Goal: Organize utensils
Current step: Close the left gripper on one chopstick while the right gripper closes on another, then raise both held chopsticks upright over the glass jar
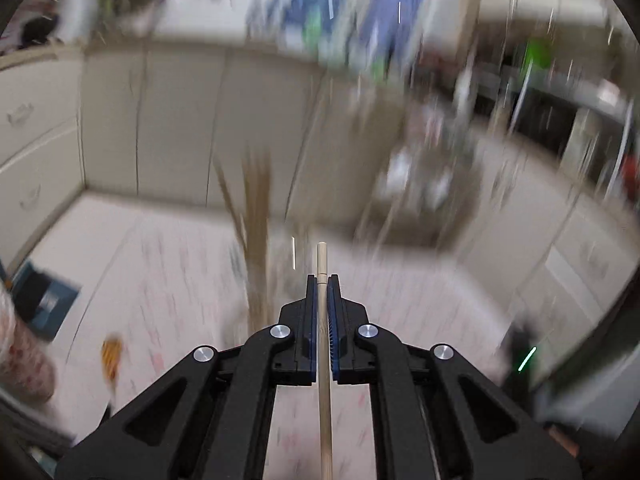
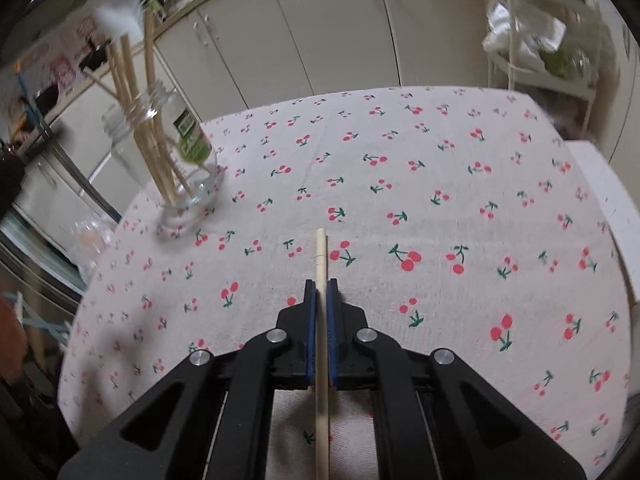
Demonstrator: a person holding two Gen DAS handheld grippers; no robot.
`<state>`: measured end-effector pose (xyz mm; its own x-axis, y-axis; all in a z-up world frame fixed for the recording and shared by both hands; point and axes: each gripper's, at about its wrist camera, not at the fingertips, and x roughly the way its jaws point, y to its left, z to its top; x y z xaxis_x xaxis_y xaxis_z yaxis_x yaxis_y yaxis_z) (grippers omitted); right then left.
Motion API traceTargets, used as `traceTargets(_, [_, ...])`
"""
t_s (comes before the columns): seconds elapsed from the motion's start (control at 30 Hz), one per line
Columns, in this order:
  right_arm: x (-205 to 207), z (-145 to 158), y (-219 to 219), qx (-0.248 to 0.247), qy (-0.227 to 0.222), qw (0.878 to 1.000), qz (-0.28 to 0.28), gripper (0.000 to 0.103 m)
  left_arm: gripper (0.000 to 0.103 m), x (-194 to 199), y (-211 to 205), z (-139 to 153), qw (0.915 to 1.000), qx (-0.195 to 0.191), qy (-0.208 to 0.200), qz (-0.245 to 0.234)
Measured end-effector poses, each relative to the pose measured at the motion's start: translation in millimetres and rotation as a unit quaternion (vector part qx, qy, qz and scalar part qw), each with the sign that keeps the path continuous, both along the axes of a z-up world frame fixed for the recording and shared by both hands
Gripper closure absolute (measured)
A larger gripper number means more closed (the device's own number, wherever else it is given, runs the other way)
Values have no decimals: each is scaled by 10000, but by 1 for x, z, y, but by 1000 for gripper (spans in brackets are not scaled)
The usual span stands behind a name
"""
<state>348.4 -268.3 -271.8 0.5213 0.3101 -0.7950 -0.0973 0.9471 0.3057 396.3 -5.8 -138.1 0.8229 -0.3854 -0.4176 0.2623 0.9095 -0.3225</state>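
The left gripper and the right gripper each have jaws clamped on one chopstick.

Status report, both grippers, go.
Left gripper jaws shut on chopstick. Right gripper likewise, chopstick. Glass jar holds sticks, far left.

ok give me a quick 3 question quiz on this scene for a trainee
1. True or false: the left tool and the right tool each grip a wooden stick.
2. What holds the other sticks? A) glass bottle B) drawer C) mug
3. Fill in: the tablecloth is printed with ____.

Key: 1 true; 2 A, the glass bottle; 3 cherries.
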Motion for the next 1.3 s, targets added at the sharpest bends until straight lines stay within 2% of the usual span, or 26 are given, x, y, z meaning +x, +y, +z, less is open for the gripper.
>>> traceTargets(0.1, [-1,-1,-3,149,-21,9998,-95,97,98,-3,21,37,9930,-291,-937,656])
traceTargets(0.17, [-1,-2,-4,225,-29,9996,-142,97,98,4,28,49,9850,-503,-1312,1006])
traceTargets(0.3, [-1,-4,-9,423,-6,9989,-185,97,98,21,30,55,9721,-697,-1703,1458])
traceTargets(0.43, [0,-5,-13,584,13,9981,-209,97,98,43,11,54,9572,-561,-2174,1824])
traceTargets(0.8, [1,-6,-15,666,18,9975,-221,97,98,70,-29,28,9455,26,-2505,2082])
traceTargets(0.93, [1,-6,-15,664,18,9975,-222,97,98,70,-32,21,9469,186,-2512,1997])
traceTargets(1.1, [1,-6,-15,667,19,9975,-223,97,98,63,-42,12,9429,519,-2663,1933])
traceTargets(1.3, [1,-6,-15,674,20,9975,-224,97,98,59,-48,-3,9459,749,-2573,1830])
